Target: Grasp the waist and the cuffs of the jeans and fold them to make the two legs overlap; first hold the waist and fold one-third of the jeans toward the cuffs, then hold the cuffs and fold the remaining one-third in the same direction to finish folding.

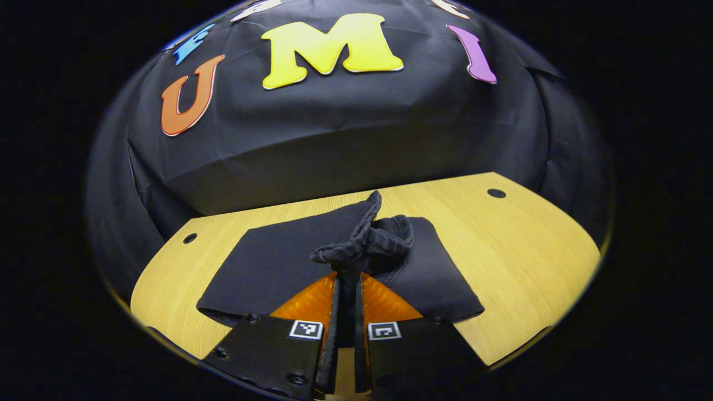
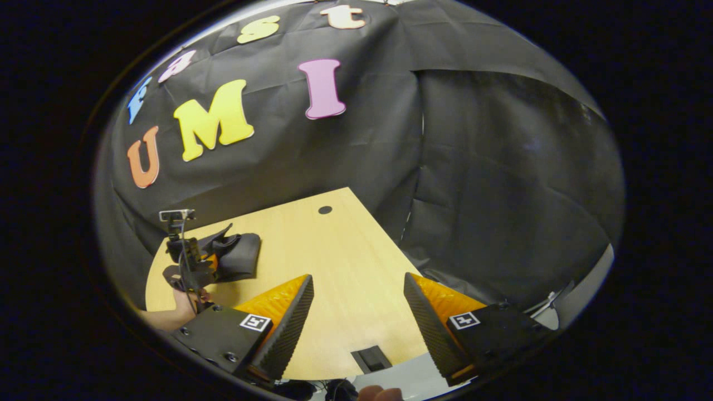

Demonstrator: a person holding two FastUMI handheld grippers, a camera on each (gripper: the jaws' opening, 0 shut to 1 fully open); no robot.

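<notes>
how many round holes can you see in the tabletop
2. In the left gripper view, one hole sits near the table's far left corner and another hole near its far right corner. The jeans could be hiding others.

Jeans (image 1: 267, 267) lie on the table (image 1: 529, 245), before the booth wall (image 1: 345, 145)

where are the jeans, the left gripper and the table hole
jeans (image 1: 267, 267), left gripper view, flat dark panel left of the pinched hem
left gripper (image 1: 346, 289), left gripper view, midway between its fingertips, shut on the jeans
table hole (image 1: 496, 193), left gripper view, centre of the far right hole
</notes>
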